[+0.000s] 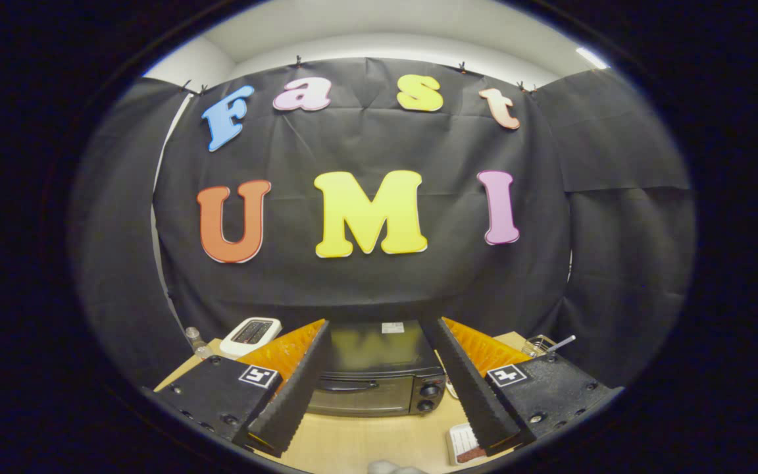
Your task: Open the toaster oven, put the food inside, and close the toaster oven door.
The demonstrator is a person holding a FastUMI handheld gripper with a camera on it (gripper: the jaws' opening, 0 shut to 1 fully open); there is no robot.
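Gripper view, nearest: gripper with fingers spread wide and holding nothing, raised above the table, presumably readied for a door handle; small white dish of what may be the food just below the right finger. Beyond, framed between the fingers: toaster oven, door shut, handle along its top edge, knobs at right. Farthest: white toaster behind the left finger, glass cup with a spoon behind the right.

We see black cloth clipped up as the booth's wall, a white ceiling with a bright light above it, and a pale wooden tabletop below.
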